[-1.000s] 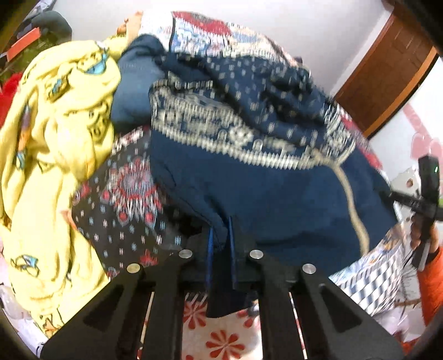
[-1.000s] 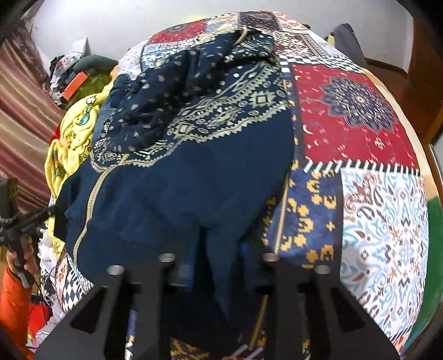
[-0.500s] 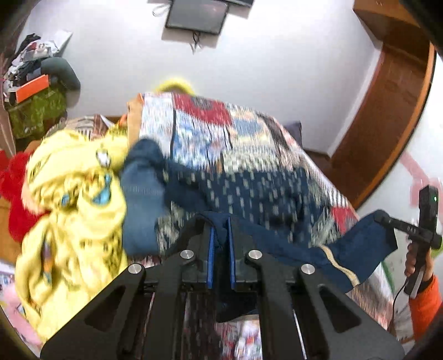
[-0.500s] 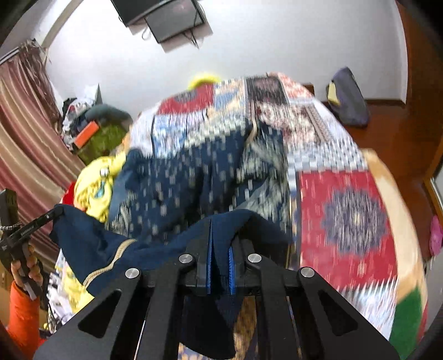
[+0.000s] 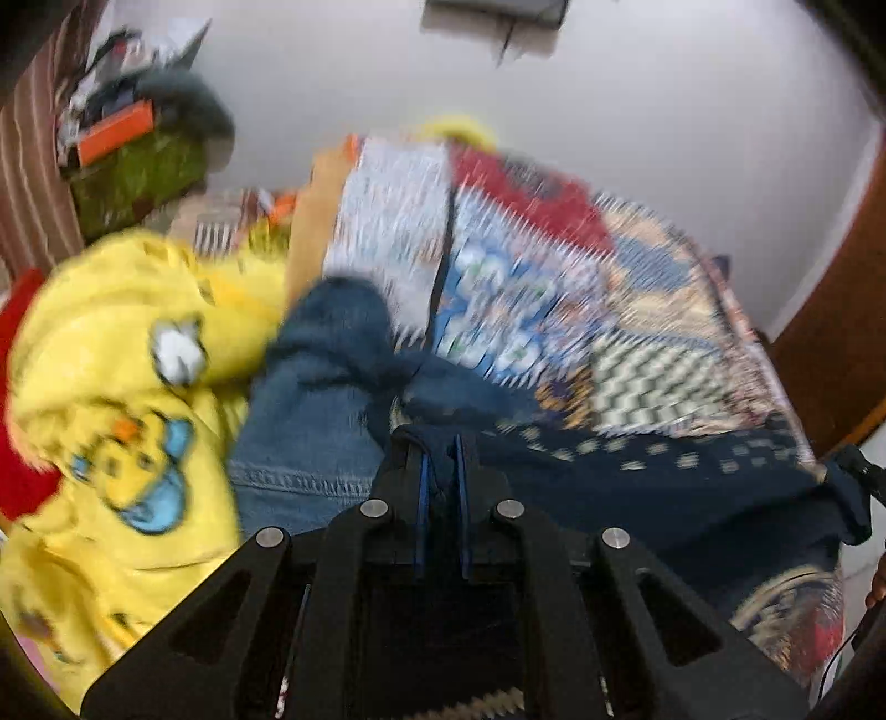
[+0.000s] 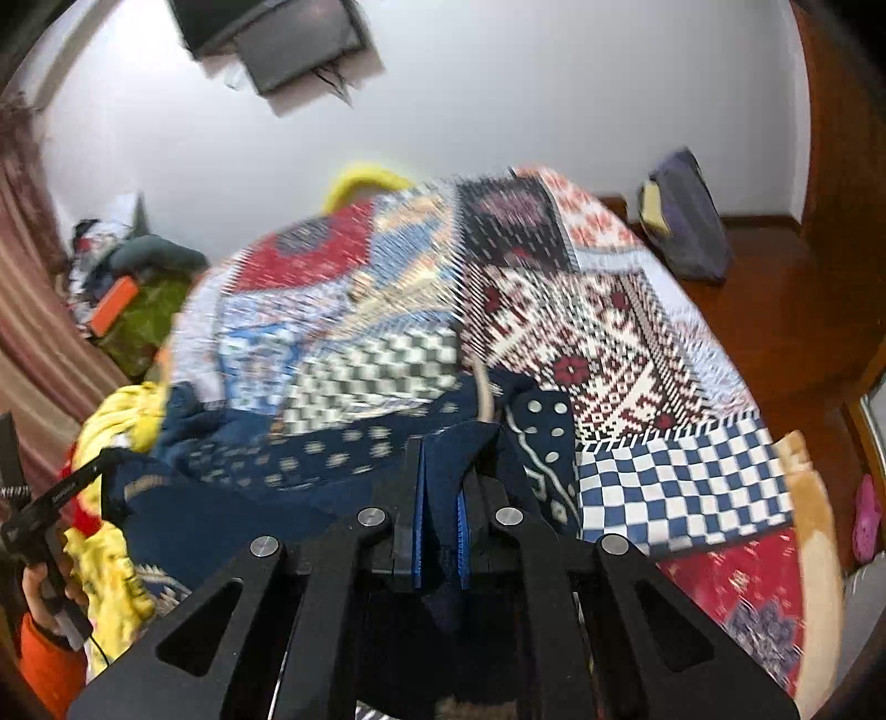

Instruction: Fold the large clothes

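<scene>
Though blurred, navy garment (image 5: 637, 487) half-hidden.

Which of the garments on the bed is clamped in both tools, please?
The navy patterned garment, stretched between both; the yellow cartoon-print one and the denim jeans lie untouched.

black left gripper (image 5: 440, 471), right gripper (image 6: 440, 476): blue pads, silver screws; orange sleeve (image 6: 47, 664), thin cable probably

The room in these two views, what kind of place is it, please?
Most likely a bedroom in a home. A bed with a patchwork quilt fills the middle, loose clothes such as a yellow garment are heaped beside it, and a dark screen hangs on the white wall.
</scene>
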`<state>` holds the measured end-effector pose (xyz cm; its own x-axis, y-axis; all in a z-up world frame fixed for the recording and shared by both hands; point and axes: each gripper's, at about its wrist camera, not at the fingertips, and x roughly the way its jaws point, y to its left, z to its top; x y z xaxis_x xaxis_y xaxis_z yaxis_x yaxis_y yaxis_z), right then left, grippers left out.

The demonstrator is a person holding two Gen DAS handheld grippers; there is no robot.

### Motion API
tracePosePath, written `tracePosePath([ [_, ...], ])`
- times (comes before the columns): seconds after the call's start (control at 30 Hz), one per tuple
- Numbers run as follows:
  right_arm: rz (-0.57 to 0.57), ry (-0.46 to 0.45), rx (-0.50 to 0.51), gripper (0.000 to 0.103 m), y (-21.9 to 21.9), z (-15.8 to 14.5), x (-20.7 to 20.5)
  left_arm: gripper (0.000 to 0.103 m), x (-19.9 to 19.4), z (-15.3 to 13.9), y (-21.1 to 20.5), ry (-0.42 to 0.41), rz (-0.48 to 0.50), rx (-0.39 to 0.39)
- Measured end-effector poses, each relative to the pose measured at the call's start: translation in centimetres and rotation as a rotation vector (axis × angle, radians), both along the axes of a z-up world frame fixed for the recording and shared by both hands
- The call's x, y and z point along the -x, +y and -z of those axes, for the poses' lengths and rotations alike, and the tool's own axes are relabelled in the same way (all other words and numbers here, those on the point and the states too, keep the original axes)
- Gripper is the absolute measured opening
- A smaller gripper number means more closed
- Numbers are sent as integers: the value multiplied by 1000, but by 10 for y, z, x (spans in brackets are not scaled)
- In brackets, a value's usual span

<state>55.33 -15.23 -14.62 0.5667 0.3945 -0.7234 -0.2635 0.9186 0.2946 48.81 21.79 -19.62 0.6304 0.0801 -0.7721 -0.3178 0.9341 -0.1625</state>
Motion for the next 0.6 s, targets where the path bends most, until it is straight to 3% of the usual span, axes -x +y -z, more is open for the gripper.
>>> tracePosePath([
  [0.13, -8, 70, 13, 8, 3, 40, -19, 8, -16, 47, 7, 82, -9, 26],
  [0.23, -53, 55, 12, 9, -1, 40, -19, 12, -17, 58, 5, 90, 21, 11],
  [0.4, -83, 68, 57, 20, -10, 21, -12, 15, -6, 37, -2, 123, 108, -13],
  [0.53, -73, -69, 169, 28, -11, -8, 18, 16, 16, 1, -12, 87, 183, -44],
  [0.6, -108, -80, 183, 30, -7, -14, 29, 17, 28, -14, -18, 56, 203, -75],
])
